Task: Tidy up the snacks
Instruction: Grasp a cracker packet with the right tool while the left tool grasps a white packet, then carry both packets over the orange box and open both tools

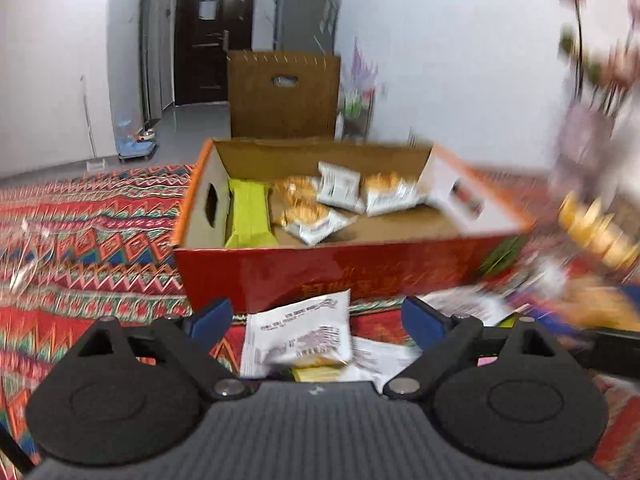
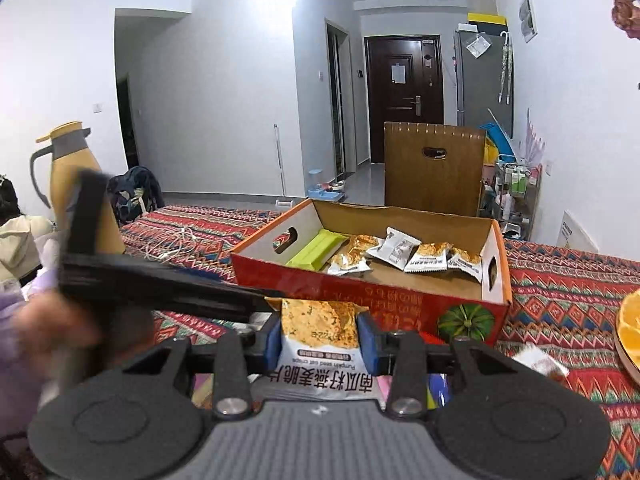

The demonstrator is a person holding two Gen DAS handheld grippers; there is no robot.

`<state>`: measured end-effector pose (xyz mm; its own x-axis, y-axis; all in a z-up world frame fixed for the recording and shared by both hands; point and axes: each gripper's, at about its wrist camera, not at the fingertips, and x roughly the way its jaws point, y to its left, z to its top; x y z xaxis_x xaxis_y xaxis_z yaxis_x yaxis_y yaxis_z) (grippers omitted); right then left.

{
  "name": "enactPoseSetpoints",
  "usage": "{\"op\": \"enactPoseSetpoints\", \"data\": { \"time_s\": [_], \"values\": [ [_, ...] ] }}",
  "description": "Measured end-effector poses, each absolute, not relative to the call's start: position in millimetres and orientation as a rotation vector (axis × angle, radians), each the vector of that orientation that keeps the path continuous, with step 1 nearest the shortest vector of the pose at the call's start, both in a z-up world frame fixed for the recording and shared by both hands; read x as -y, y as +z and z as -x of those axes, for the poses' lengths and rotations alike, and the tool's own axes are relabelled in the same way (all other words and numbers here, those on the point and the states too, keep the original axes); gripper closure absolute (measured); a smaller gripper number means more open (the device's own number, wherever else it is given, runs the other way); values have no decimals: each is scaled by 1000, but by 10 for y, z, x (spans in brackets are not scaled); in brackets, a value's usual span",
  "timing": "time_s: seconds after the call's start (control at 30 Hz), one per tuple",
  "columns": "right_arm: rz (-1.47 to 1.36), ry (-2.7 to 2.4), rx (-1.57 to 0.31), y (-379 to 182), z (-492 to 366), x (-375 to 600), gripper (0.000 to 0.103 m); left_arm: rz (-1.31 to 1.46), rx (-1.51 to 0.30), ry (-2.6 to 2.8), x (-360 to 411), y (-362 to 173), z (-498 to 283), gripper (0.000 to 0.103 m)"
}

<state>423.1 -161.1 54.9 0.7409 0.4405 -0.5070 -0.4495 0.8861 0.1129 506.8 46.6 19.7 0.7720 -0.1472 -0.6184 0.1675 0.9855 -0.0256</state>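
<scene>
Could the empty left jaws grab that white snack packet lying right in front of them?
Probably yes: the left gripper is open, and the white snack packet lies uncovered between its jaws, in front of the red box.

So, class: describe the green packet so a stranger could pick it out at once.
Find the open red cardboard box on the patterned cloth. Inside, against its left wall by the handle hole, lies a long lime-green packet. Every other packet there is white with golden crisps pictured.

Right side of the left wrist view is motion-blurred: flowers [image 1: 592, 64] and a packet [image 1: 596, 232] smear. In the right wrist view, a blurred hand [image 2: 52, 320] lower left and a plate [image 2: 632, 332] cut off at right.
</scene>
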Motion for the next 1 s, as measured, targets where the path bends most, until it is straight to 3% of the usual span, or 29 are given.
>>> {"op": "enactPoseSetpoints", "data": {
  "time_s": [0.03, 0.07, 0.1, 0.23, 0.27, 0.67, 1.0],
  "values": [
    [17, 487, -549, 560, -4162, 1631, 65, -47, -694, -165, -442, 128, -5149, 13],
    [15, 486, -548, 567, -4103, 1650, 65, -64, -734, -143, -419, 43, -5251, 24],
    [13, 483, -547, 573, -4045, 1678, 65, -72, -777, -114, -418, -33, -5329, 42],
    [13, 454, -548, 568, -3860, 1813, 65, 8, -798, -91, -542, -54, -5304, 74],
    [5, 448, -550, 565, -3843, 1842, 65, 37, -792, -104, -586, -7, -5242, 88],
    [-42, 448, -540, 501, -3781, 1884, 65, 135, -639, -164, -870, 551, -4342, 90],
    [-36, 471, -474, 647, -4330, 1668, 65, 141, -513, -197, -798, 922, -4819, 90]
  ]
}}
